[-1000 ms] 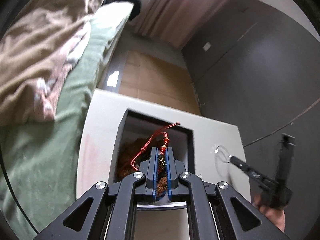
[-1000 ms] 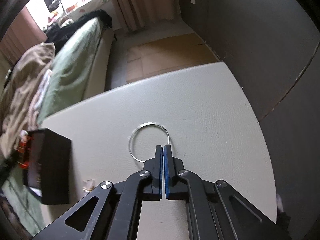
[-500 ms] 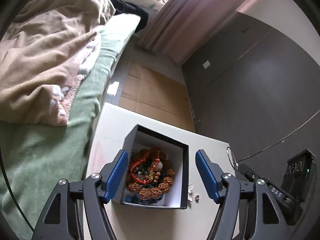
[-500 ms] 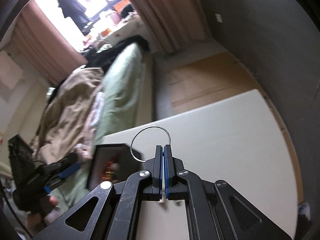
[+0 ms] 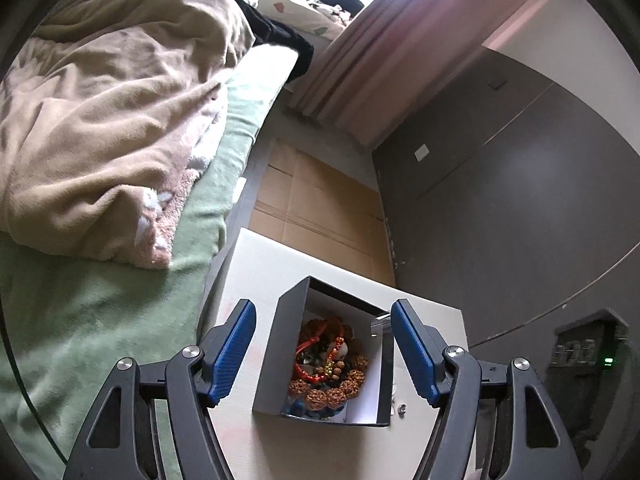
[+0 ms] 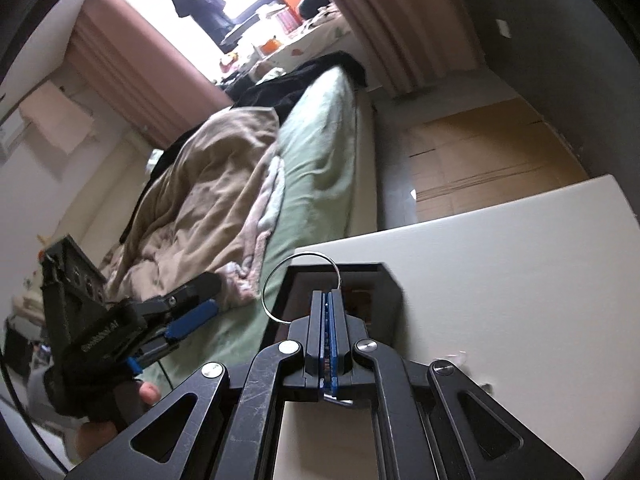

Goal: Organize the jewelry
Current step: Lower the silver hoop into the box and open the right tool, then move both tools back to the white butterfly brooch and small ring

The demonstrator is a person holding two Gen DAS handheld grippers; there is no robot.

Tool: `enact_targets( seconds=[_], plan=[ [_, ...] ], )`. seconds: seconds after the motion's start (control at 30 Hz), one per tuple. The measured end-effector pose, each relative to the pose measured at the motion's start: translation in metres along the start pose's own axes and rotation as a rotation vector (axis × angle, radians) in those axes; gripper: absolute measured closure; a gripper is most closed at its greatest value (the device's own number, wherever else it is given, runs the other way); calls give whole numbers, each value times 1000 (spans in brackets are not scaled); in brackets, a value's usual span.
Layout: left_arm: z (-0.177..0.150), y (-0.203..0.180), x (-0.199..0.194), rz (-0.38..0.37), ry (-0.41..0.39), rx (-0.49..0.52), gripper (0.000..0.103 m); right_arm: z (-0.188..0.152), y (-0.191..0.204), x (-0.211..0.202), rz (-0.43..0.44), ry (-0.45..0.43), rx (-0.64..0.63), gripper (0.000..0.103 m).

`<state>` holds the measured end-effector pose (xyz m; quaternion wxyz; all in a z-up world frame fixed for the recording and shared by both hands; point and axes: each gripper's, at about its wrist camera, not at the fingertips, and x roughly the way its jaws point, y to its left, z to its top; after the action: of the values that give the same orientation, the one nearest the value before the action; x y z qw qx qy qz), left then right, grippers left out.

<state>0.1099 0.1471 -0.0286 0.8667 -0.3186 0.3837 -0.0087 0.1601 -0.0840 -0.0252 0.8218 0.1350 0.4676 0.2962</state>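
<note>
A dark box [image 5: 276,356] with a white inside stands on the white table [image 5: 248,280], holding brown and red beaded bracelets [image 5: 328,372]. My left gripper [image 5: 324,348] hangs open above it, one blue pad on each side, with nothing between them. My right gripper [image 6: 329,294] is shut on a thin silver bangle [image 6: 298,258] and holds it over the box [image 6: 384,280]. A silver edge of the bangle [image 5: 380,317] shows at the box's far right rim. In the right wrist view a gloved hand [image 6: 100,360] holds the left gripper [image 6: 180,336] to the left.
A bed with a green sheet [image 5: 80,320] and a beige blanket [image 5: 112,120] runs along the table's left side. A dark wall [image 5: 520,200] stands to the right. Small clear pieces [image 6: 460,358] lie on the table [image 6: 500,280] beside the box. Cardboard [image 5: 316,204] covers the floor beyond.
My left gripper opened, let the red-corded bracelet go into the box and drew back. My right gripper lifted the bangle off the table and carried it left, over the box.
</note>
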Motion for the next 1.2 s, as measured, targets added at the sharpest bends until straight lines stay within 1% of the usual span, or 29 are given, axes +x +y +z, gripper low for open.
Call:
enact_targets(
  seconds=[0.07, 0.1, 0.13, 0.17, 0.2, 0.23, 0.27, 0.37, 0.47, 0.7, 0.83, 1.0, 1.1, 1.2],
  plan=[
    [1, 1, 0, -4, 0, -3, 32, -1, -2, 17, 1, 75, 9, 90],
    [1, 1, -1, -4, 0, -2, 32, -3, -3, 20, 0, 85, 18, 83],
    [1, 1, -1, -4, 1, -1, 32, -4, -5, 19, -2, 84, 30, 71],
    [1, 1, -1, -4, 1, -2, 32, -4, -8, 15, -10, 69, 42, 63],
    [1, 1, -1, -5, 1, -4, 32, -3, -11, 9, -19, 48, 49, 50],
    [1, 1, -1, -7, 1, -5, 32, -2, -12, 5, -23, 34, 51, 43],
    [1, 1, -1, -8, 1, -5, 32, 0, -16, -3, -25, 13, 58, 41],
    [-2, -4, 0, -10, 6, 7, 32, 3, -27, -18, -26, -16, 88, 40],
    [-7, -12, 3, -13, 15, 29, 32, 4, -40, -30, -46, -32, 124, 40],
    [-26, -39, 9, -11, 35, 120, 32, 1, -60, -57, -82, -55, 163, 40],
    [-38, -57, 13, -22, 57, 168, 32, -4, -69, -67, -113, -50, 174, 40],
    [-57, -81, 20, -35, 92, 235, 32, -12, -80, -78, -159, -18, 169, 40],
    [-69, -94, 26, -33, 115, 272, 32, -17, -84, -86, -171, -5, 164, 40],
    [-80, -107, 31, -32, 134, 306, 36, -22, -94, -94, -179, 2, 185, 40]
  ],
)
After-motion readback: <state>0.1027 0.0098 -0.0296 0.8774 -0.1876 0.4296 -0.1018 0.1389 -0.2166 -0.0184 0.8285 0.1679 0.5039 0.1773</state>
